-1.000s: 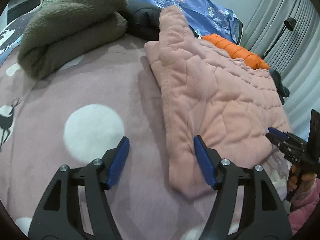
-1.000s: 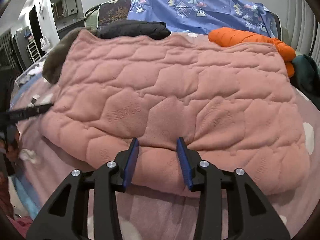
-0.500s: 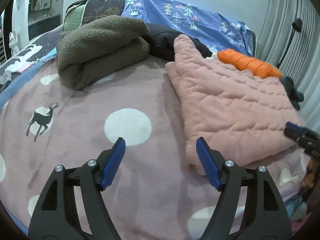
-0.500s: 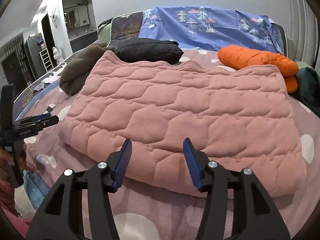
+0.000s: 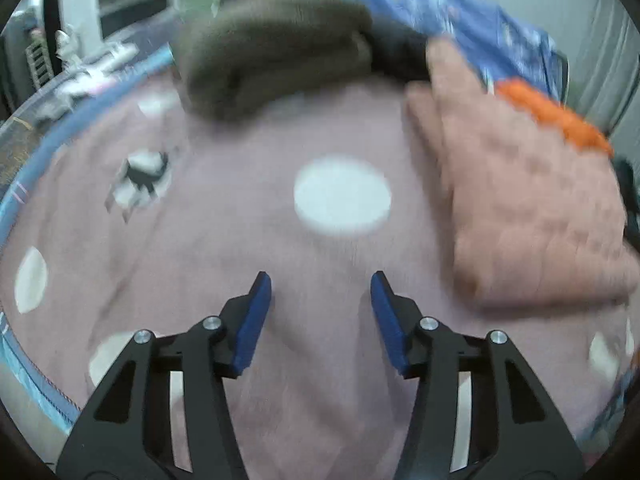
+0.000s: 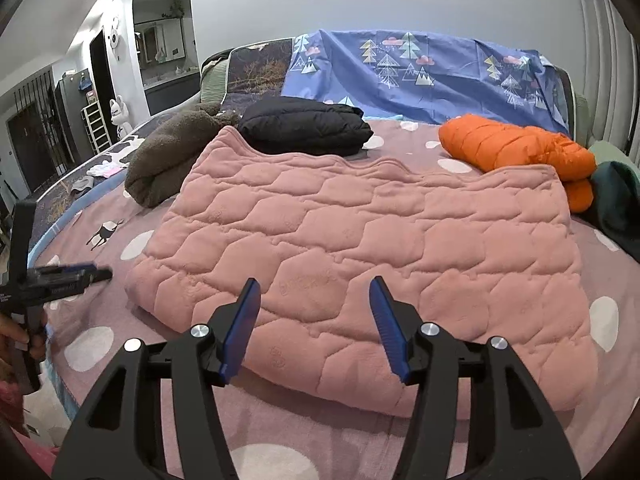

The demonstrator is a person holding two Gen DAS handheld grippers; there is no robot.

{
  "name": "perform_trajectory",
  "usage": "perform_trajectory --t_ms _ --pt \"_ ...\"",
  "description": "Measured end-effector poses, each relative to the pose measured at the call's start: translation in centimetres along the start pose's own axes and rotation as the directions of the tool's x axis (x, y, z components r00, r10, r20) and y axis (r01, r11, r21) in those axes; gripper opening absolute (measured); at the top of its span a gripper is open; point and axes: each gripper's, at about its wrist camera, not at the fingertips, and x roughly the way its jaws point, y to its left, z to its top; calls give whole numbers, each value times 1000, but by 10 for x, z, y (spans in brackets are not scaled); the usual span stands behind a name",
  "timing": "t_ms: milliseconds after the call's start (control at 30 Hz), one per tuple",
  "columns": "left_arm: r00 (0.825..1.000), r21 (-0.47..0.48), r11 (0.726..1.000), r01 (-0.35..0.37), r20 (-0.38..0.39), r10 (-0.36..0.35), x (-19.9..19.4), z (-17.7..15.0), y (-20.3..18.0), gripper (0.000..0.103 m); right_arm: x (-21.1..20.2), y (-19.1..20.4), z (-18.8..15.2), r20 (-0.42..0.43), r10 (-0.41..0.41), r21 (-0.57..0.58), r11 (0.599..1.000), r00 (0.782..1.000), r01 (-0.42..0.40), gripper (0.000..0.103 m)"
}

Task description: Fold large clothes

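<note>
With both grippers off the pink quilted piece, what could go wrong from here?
1. The left gripper is closing over bare bedspread, beside the pink piece; it may pinch the spread instead.
2. The right gripper, opening and empty, faces the thick folded near edge; a shallow grab may catch only the top layer and undo the fold.
3. The orange jacket touches the far corner and may get dragged along.

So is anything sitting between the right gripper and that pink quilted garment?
Nothing visible. The right gripper, opening and empty, looks straight onto the pink quilted garment with only bedspread showing below it.
</note>
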Motion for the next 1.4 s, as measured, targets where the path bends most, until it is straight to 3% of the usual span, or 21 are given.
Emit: perform_trajectory --t_ms 67,133,200,300,367,400,500,667,733,833,900,967,1067,1100,1167,1233,1267,1300,1367,1400 --pt "999 8 999 -35 5 35 2 -4 3 55 8 10 0 -13 12 -28 1000 1000 -13 57" --pt "1000 -18 1000 -17 24 17 -6 0 6 57 14 25 0 -29 50 -74 996 998 -52 57" --pt "995 -21 1000 -17 97 19 -19 12 6 72 19 45 -1 -33 77 -145 986 997 -81 57" --pt "982 30 998 -57 183 50 -29 36 -3 73 24 81 -4 -28 111 -283 952 993 -114 57" --pt "977 55 998 -7 215 -5 -30 53 -9 73 29 105 -9 -36 136 -361 922 990 -140 57" --pt "971 78 995 63 224 -79 -27 66 -12 74 31 114 -11 -43 143 -392 908 989 -148 60" --pt "951 103 968 229 188 -245 -3 101 -22 78 41 142 -17 -65 130 -490 859 989 -145 60" --pt "905 126 906 405 89 -417 43 155 -52 81 55 168 -23 -58 43 -592 803 997 -70 60" --pt "897 138 893 429 56 -439 61 171 -64 82 60 170 -23 -57 15 -602 797 998 -47 60" --pt "901 136 893 430 1 -434 91 187 -73 83 64 171 -22 -60 4 -598 800 998 -39 63" --pt "898 127 889 439 -40 -438 109 189 -74 86 66 174 -24 -51 -7 -613 789 999 -26 69" --pt "876 102 870 483 -70 -478 123 190 -69 87 69 180 -28 -48 -15 -646 763 999 -20 70" --pt "814 23 816 577 -88 -573 139 187 -55 87 79 191 -38 -48 -33 -702 712 998 -10 70" --pt "797 2 799 601 -81 -599 143 185 -51 87 81 192 -40 -44 -40 -710 704 998 -3 70" --pt "779 2 780 626 -58 -624 145 180 -49 86 88 195 -39 -22 -63 -718 695 998 29 70" --pt "777 14 777 629 -47 -628 145 178 -50 85 94 196 -35 -1 -85 -716 696 996 59 66" --pt "774 13 775 632 -45 -631 145 178 -51 81 100 197 -34 25 -112 -720 688 993 95 51" --pt "766 10 767 642 -49 -641 146 179 -51 70 104 197 -32 47 -138 -720 682 989 129 36" --pt "752 -9 753 658 -47 -658 146 181 -54 55 101 193 -25 60 -130 -686 715 990 136 30" --pt "757 -8 758 653 -33 -653 142 181 -54 45 96 188 -20 64 -114 -659 742 991 128 26"
